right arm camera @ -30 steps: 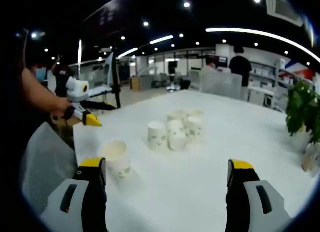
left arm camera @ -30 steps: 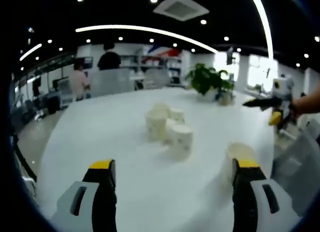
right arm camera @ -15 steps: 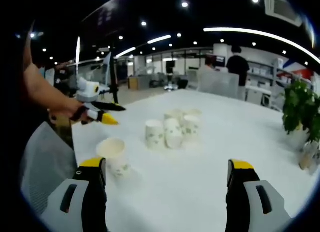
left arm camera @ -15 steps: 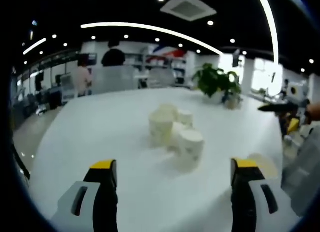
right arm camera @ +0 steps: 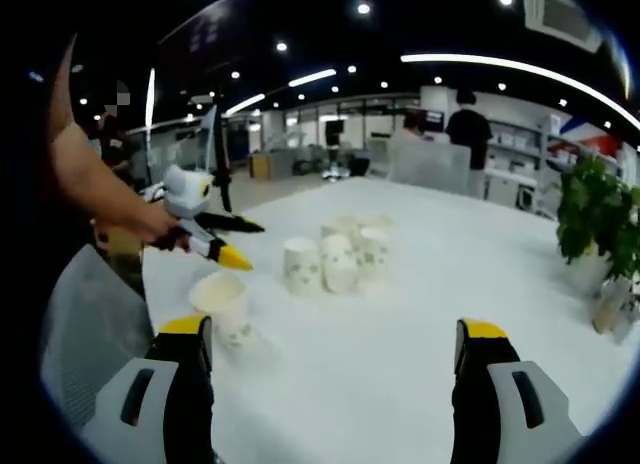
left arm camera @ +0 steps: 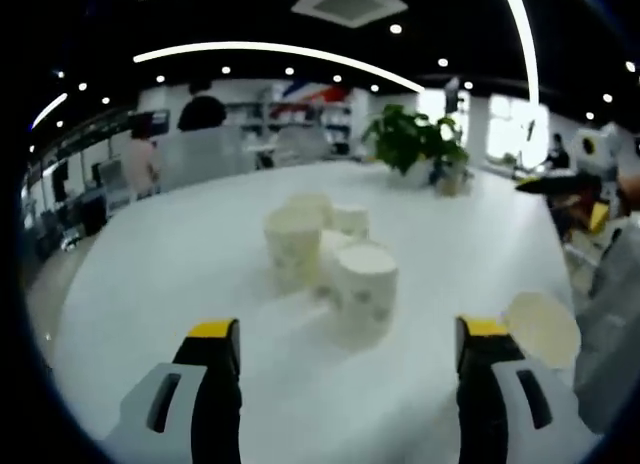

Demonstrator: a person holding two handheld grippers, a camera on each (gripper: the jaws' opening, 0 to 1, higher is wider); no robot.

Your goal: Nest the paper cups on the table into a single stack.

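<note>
Standing on the white tabletop [right arm camera: 420, 284] are the paper cups: a tight cluster of paper cups [right arm camera: 335, 256] near the middle, and one lone paper cup [right arm camera: 225, 306] well apart from them, near the edge on the person's side. In the left gripper view the cluster [left arm camera: 320, 254] sits ahead, its nearest cup [left arm camera: 362, 289] between the jaws' lines of sight, with the lone cup [left arm camera: 540, 329] off to the right. All appear to stand mouth up, though the cluster's far cups are too small to tell.

Both grippers are empty with jaws spread wide — the left gripper [left arm camera: 340, 364] faces the cluster, and the right gripper [right arm camera: 335, 359] looks over the whole tabletop. The left gripper also shows in the right gripper view [right arm camera: 232, 242], hovering just above the lone cup.

Judging by their look, these cups are very light and thin-walled — easily crushed or tipped. A gentle pinch across the wall just below the rolled rim, where the paper is stiffest, would likely hold best; squeezing mid-body risks buckling.
</note>
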